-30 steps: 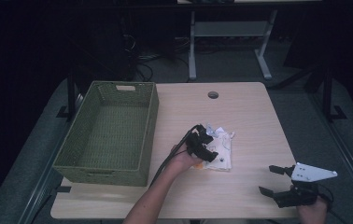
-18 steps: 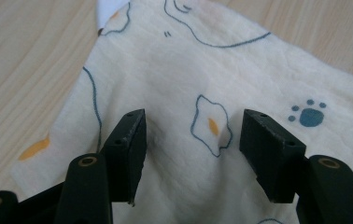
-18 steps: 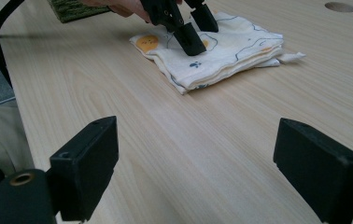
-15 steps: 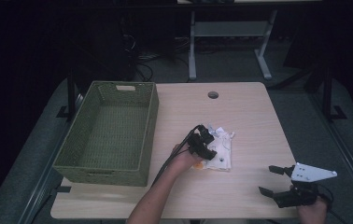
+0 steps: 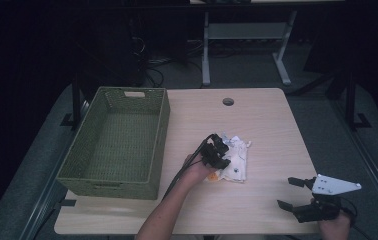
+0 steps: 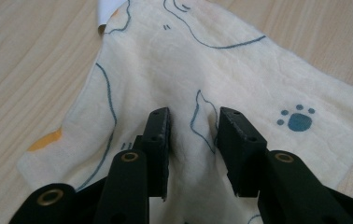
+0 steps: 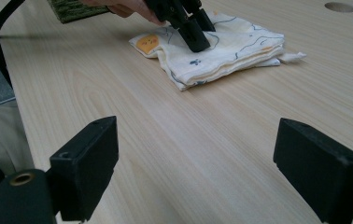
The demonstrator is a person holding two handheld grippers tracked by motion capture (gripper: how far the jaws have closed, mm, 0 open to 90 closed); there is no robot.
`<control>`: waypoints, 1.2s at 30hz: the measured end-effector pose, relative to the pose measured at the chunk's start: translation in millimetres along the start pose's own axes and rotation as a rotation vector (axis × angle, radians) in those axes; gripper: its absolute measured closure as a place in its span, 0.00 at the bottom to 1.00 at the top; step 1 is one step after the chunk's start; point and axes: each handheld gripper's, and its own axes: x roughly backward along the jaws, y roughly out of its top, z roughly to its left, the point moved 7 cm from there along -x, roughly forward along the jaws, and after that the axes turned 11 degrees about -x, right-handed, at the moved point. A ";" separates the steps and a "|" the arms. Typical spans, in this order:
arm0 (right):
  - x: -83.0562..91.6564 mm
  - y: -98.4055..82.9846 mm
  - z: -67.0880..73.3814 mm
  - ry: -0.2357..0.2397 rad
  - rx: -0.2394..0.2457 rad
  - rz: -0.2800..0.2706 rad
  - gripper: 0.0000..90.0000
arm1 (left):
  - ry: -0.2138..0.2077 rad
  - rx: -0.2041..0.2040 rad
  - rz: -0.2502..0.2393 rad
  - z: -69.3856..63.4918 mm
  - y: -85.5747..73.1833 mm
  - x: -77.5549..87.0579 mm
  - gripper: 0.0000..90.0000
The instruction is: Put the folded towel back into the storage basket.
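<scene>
- Two tools work at the wooden counter [image 5: 267, 115], one in each hand.
- Left tool [image 6: 193, 126] presses down on a folded cream cloth [image 5: 234, 162] near the counter's centre; its jaws stand narrowly apart, with a raised ridge of fabric between them.
- That cloth [image 6: 165, 60] carries blue line drawings, a blue paw print [image 6: 297, 119] and orange patches.
- Right tool [image 5: 289, 192] hovers at the counter's 5 o'clock corner, jaws spread wide and gripping nothing, well apart from the cloth [image 7: 221, 44].
- One green woven basket [image 5: 159, 135] sits at the counter's 9 o'clock side, just beside the left hand [image 5: 197, 167].
</scene>
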 end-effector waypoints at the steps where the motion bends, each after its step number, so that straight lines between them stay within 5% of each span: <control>1: 0.1 0.0 0.0 0.000 -0.001 0.000 0.15 | 0.002 0.000 0.001 0.5 -0.1 0.0 0.74; 21: 0.9 0.5 0.0 0.000 -0.004 -0.004 0.15 | -0.020 0.009 0.000 4.8 -0.6 0.5 0.91; 36: 1.5 0.8 -2.0 -0.001 -0.002 -0.009 0.15 | -0.076 0.102 -0.042 9.3 3.3 20.1 0.92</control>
